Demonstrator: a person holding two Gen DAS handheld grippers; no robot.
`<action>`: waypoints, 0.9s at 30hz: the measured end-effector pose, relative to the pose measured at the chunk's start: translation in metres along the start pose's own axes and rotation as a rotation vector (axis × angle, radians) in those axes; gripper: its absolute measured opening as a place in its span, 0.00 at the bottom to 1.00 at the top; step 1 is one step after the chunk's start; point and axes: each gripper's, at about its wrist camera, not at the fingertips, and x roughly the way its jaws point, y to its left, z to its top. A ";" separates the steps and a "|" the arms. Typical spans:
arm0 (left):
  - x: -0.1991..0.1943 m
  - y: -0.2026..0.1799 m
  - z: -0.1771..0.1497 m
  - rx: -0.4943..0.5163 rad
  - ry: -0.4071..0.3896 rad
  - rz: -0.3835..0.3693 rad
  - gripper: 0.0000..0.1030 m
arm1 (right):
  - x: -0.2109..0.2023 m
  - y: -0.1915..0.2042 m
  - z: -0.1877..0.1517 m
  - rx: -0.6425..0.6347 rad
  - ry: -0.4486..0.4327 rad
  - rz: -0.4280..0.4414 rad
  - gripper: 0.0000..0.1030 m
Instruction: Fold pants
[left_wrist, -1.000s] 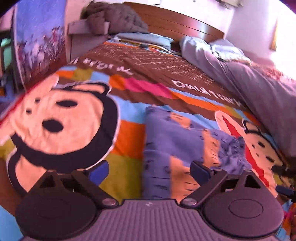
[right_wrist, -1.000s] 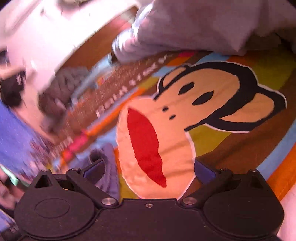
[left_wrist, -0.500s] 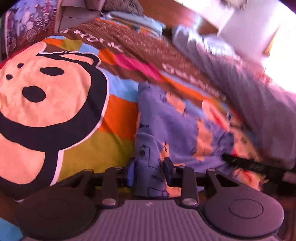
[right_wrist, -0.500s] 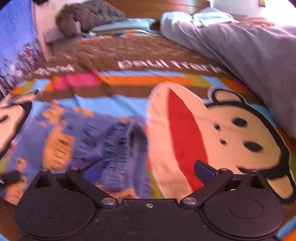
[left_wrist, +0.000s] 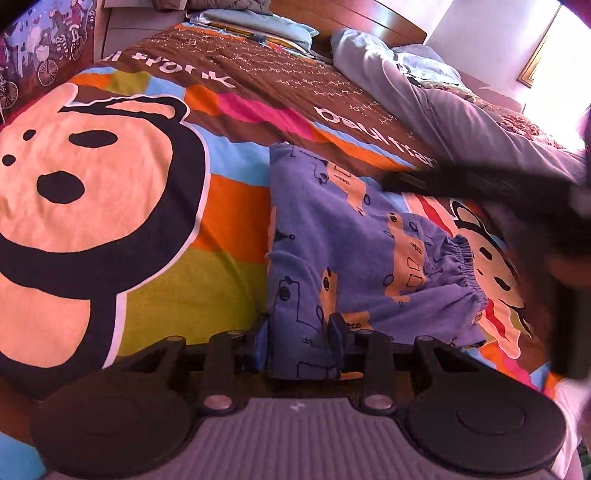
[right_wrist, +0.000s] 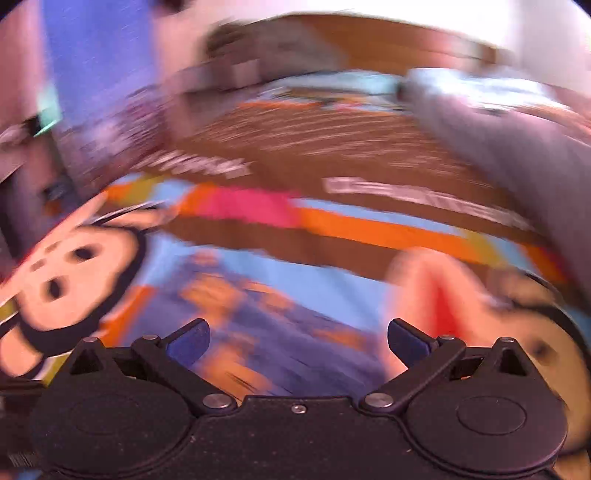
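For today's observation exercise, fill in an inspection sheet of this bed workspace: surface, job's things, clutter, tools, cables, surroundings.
Surface: bedspread, bright monkey cartoon print.
Job's things: blue printed pants, partly folded, elastic waistband to the right.
Clutter: grey blanket heaped along the far right; pillow at the head.
Tools: left tool shut on the pants' near edge; right tool open, above the pants, view blurred.
Cables: nothing seen.
Surroundings: wooden headboard, white wall.

White lettering "paul fran…" upside down on the bedspread's (left_wrist: 258, 92) brown band.

pants (left_wrist: 351, 236) on bedspread (left_wrist: 155, 295), duvet (left_wrist: 480, 122) right
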 end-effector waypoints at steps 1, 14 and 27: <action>0.000 0.001 0.000 -0.003 0.003 -0.004 0.37 | 0.012 0.009 0.009 -0.049 0.004 0.053 0.99; -0.004 -0.002 -0.001 0.019 0.023 -0.016 0.42 | 0.119 0.038 0.052 -0.274 0.119 0.095 0.94; -0.006 0.002 -0.002 0.023 0.027 -0.052 0.52 | -0.008 -0.043 -0.061 -0.209 0.123 -0.189 0.99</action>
